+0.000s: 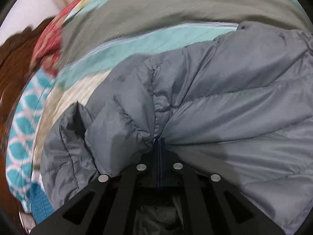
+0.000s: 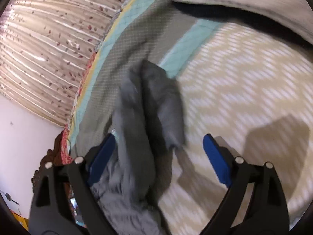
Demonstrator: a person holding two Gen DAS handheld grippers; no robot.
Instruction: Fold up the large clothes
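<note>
A large grey quilted puffer jacket [image 1: 225,101] lies bunched on the bed. My left gripper [image 1: 159,146] is shut on a gathered fold of the jacket, the fabric fanning out from the blue pads. In the right wrist view my right gripper [image 2: 158,146] is open, its blue pads [image 2: 215,156] wide apart. A grey sleeve or end of the jacket [image 2: 148,105] hangs blurred between the jaws, touching neither pad that I can tell.
The bed has a striped quilt in teal, olive and cream [image 1: 121,45] with a red patterned edge [image 1: 49,41]. A cream chevron cover [image 2: 244,90] lies to the right. A beige leaf-print curtain [image 2: 45,45], a pale pillow [image 2: 244,2] and a dark wooden headboard [image 1: 13,62] surround it.
</note>
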